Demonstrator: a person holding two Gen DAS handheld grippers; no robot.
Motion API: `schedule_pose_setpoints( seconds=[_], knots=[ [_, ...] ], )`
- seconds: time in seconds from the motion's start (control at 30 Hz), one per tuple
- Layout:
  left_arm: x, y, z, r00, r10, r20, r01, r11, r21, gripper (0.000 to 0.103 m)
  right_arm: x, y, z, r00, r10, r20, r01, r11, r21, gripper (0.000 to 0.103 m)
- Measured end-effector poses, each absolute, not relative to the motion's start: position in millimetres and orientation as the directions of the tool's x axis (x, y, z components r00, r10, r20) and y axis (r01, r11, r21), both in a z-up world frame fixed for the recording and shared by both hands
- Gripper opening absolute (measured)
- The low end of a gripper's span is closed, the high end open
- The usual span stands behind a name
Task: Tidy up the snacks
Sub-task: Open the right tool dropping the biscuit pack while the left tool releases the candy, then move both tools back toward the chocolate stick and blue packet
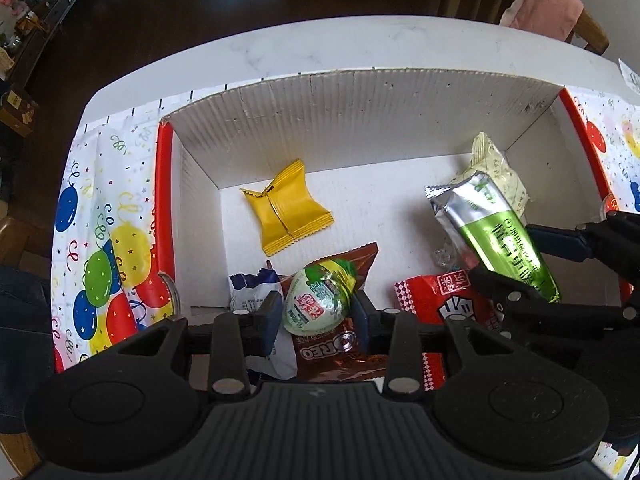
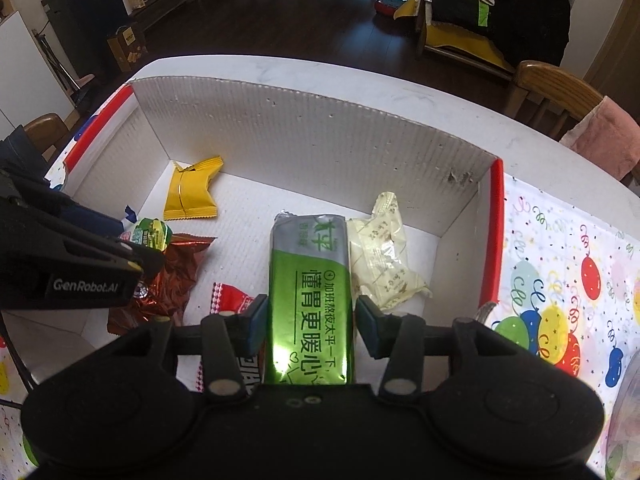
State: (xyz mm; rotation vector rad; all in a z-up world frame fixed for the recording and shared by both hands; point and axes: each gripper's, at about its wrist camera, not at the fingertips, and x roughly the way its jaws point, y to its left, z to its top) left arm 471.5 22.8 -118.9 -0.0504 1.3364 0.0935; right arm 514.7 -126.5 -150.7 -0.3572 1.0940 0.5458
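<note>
I have both grippers down inside the cardboard box [image 1: 360, 112], so I judge this the dropping-off step. My left gripper [image 1: 316, 312] has the green egg-shaped snack [image 1: 318, 304] between its pads, which look closed on its sides. A blue-and-white packet [image 1: 250, 294] and a brown Oreo wrapper [image 1: 332, 356] lie just below those jaws, and the yellow packet [image 1: 286, 212] lies well beyond them. My right gripper [image 2: 310, 320] has the long green packet [image 2: 310, 292] lengthwise between its jaws. A gap shows on the right side, so I read them as apart. A cream packet [image 2: 384, 256] lies just right of those jaws. Next I would spread the left jaws fully and lift both grippers straight out without snagging the wrappers.
</note>
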Motion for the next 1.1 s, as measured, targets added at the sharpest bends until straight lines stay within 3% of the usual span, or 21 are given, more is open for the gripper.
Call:
schedule_pose_setpoints(
  seconds=[0.07, 0.43, 0.57, 0.9, 1.1],
  knots=[
    [468, 22, -116, 0.24, 0.03, -0.97, -0.101, 0.995, 0.006, 0.045, 511, -128, -147, 0.354, 0.245, -0.903, -0.579, 0.816, -0.006, 0.05],
    [437, 20, -87, 0.332, 0.009, -0.943, -0.097, 0.995, -0.024, 0.046, 484, -148, -112, 0.398, 0.303, -0.866, -0.558, 0.829, 0.034, 0.061],
    [420, 19, -75, 0.372, 0.0, -0.928, -0.089, 0.995, -0.035, 0.053, 469, -156, -97, 0.414, 0.337, -0.846, -0.555, 0.83, 0.058, 0.063],
    [370, 17, -47, 0.466, -0.022, -0.885, -0.065, 0.996, -0.059, 0.053, 426, -172, -68, 0.461, 0.41, -0.787, -0.545, 0.831, 0.114, 0.077],
    [337, 12, -28, 0.542, -0.029, -0.84, -0.041, 0.997, -0.06, 0.06, 398, -180, -55, 0.483, 0.453, -0.749, -0.545, 0.826, 0.147, 0.082]
  ],
)
